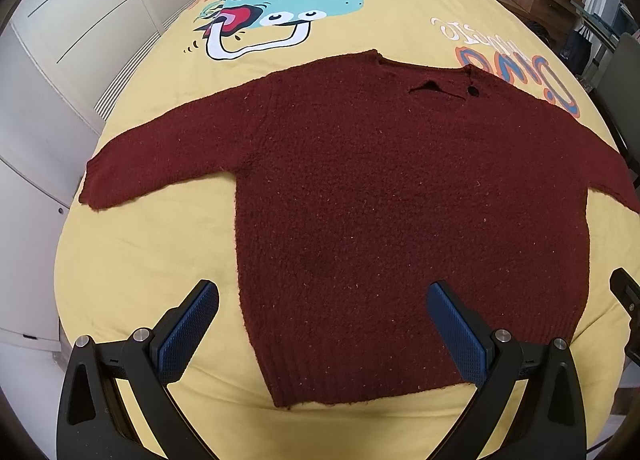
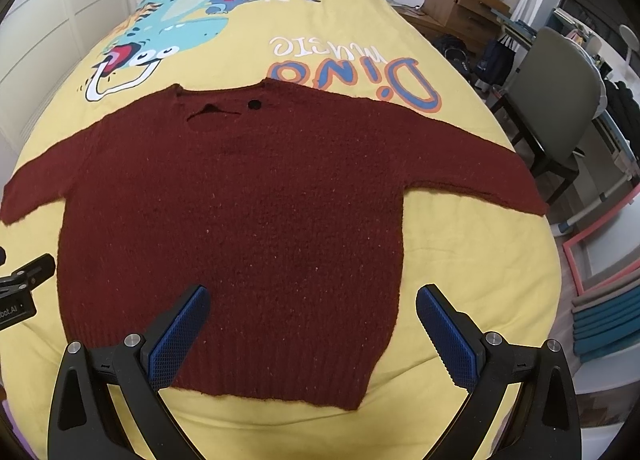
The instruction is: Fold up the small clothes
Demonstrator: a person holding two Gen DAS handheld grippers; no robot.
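Observation:
A dark red knitted sweater [image 1: 400, 200] lies flat on the yellow bedspread [image 1: 140, 268], sleeves spread to both sides, neck at the far end, hem near me. It also shows in the right wrist view [image 2: 240, 212]. My left gripper [image 1: 324, 296] is open and empty, hovering above the hem's left corner. My right gripper [image 2: 312, 300] is open and empty, hovering above the hem's right part. The right gripper's body shows at the edge of the left wrist view [image 1: 628, 300], and the left gripper's body at the edge of the right wrist view [image 2: 24, 284].
The bedspread [image 2: 460, 260] carries a dinosaur print [image 1: 280, 0] and "Dino" lettering [image 2: 360, 72]. White wardrobe doors [image 1: 80, 20] stand left of the bed. A grey chair [image 2: 560, 100], a wooden desk [image 2: 460, 4] and stacked mats [image 2: 600, 320] stand to the right.

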